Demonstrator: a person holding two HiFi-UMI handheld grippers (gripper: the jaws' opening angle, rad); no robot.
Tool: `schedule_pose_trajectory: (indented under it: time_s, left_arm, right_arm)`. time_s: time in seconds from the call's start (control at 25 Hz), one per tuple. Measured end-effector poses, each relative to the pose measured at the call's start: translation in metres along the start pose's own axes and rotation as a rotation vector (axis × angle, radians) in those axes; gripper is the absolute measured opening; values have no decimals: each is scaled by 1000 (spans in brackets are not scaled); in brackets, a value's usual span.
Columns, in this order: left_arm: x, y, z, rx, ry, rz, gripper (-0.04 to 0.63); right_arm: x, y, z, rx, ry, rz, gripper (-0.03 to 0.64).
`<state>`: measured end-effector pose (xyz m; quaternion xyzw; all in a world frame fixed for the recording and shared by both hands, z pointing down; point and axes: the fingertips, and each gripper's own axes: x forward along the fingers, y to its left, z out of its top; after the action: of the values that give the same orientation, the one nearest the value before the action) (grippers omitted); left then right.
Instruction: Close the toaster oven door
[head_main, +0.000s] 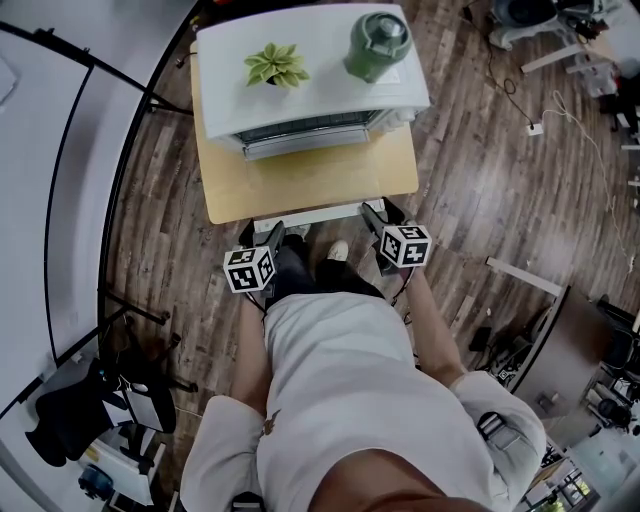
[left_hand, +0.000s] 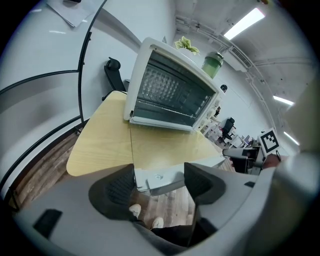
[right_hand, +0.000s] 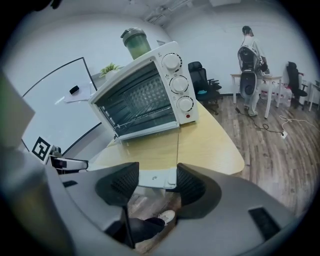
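A white toaster oven (head_main: 310, 80) stands at the back of a wooden table (head_main: 225, 195). Its glass door (left_hand: 165, 145) is open and lies about level, reaching toward me. The door's white handle (head_main: 320, 213) runs along its near edge. My left gripper (head_main: 270, 233) is at the handle's left end and my right gripper (head_main: 373, 216) at its right end. In the left gripper view the handle (left_hand: 155, 181) lies across the gap of the open left gripper (left_hand: 160, 174). The right gripper view shows the same: handle (right_hand: 152, 179) across the open right gripper (right_hand: 156, 172). Neither pair of pads clamps it.
A small plant (head_main: 277, 65) and a green jar (head_main: 378, 42) sit on the oven's top. A black curved frame (head_main: 60, 200) with a white board stands to the left. A person (right_hand: 248, 55), desks and office chairs are far right. Cables (head_main: 520, 100) lie on the wood floor.
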<state>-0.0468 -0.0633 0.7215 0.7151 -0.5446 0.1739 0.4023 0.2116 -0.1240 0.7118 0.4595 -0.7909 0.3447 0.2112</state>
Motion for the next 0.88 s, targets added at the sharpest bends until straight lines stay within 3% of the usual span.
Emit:
schedule_pose_trajectory:
  time_s: [0.88]
  left_arm:
    - [-32, -15, 56, 33, -154, 19, 313]
  right_arm:
    - [-21, 13, 52, 139, -171, 52, 238]
